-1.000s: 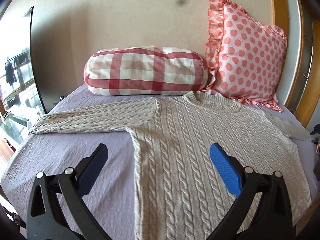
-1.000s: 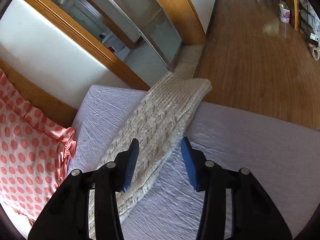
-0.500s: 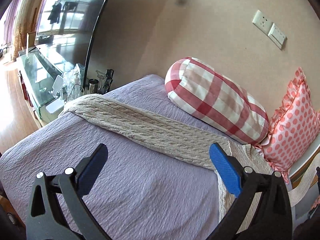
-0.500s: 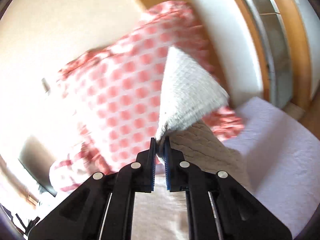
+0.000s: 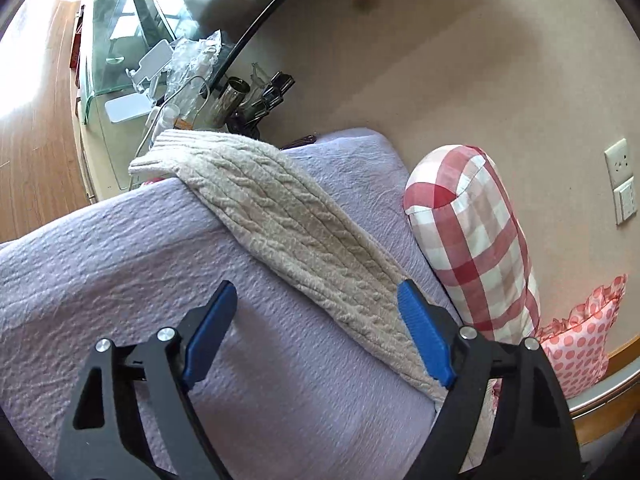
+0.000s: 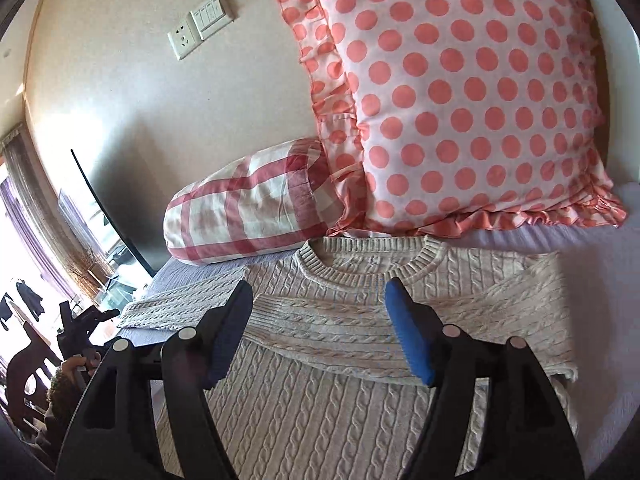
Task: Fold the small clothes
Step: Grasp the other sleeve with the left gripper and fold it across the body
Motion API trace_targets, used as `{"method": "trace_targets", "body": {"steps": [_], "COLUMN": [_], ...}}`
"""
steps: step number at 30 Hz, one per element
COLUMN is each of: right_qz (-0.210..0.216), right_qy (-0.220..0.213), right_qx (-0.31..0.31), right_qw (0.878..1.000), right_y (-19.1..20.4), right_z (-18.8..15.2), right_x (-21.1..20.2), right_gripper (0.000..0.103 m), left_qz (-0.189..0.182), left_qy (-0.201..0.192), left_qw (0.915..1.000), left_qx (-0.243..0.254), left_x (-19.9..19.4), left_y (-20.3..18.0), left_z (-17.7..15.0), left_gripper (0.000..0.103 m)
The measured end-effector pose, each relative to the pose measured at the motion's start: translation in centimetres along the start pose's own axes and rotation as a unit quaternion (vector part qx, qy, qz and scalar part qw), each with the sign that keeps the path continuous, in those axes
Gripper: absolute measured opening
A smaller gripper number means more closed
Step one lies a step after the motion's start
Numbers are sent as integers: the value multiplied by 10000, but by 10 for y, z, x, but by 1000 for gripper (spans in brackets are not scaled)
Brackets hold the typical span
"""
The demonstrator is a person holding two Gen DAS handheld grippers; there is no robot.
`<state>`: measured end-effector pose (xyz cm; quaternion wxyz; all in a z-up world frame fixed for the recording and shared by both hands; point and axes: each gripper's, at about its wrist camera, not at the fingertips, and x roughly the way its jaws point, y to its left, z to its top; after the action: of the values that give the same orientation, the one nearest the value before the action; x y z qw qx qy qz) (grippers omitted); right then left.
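A cream cable-knit sweater lies flat on the lilac bedspread. In the right wrist view its right sleeve is folded across the chest, below the neckline. My right gripper is open and empty just above that folded sleeve. In the left wrist view the left sleeve lies stretched out, its cuff hanging over the bed's edge. My left gripper is open and empty above the sleeve's inner part.
A red checked bolster and a pink polka-dot cushion stand against the wall at the bed's head. A glass table with clutter stands beyond the sleeve cuff. The other gripper shows at far left.
My right gripper carried the right sleeve across the chest, let go of it and opened. My left gripper swung left toward the outstretched left sleeve and stayed open.
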<state>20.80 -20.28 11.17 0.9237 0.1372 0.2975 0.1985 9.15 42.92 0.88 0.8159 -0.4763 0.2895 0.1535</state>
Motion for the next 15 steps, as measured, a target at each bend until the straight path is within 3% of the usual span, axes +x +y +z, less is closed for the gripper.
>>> {"method": "trace_targets", "body": {"steps": [1, 7, 10, 12, 15], "right_qz": [-44, -84, -39, -9, 3], "right_qy": [-3, -85, -61, -6, -47], "right_qx": [22, 260, 376, 429, 444], "right_qw": [10000, 9996, 9993, 9991, 9990], "right_y": [-4, -24, -32, -36, -41], "right_z": [-2, -12, -18, -21, -22], "right_x": [-3, -14, -11, -10, -16], "right_gripper": [70, 71, 74, 74, 74], "left_qz": [-51, -240, 57, 29, 422], "left_qy": [17, 53, 127, 114, -159], "left_qw": [9999, 9950, 9932, 9934, 9982], "left_qx": [-162, -965, -1154, -1142, -390], "left_x": [2, 15, 20, 19, 7], "left_y": [5, 35, 46, 49, 11], "left_z": [7, 44, 51, 53, 51], "left_gripper": [79, 49, 9, 7, 6]}}
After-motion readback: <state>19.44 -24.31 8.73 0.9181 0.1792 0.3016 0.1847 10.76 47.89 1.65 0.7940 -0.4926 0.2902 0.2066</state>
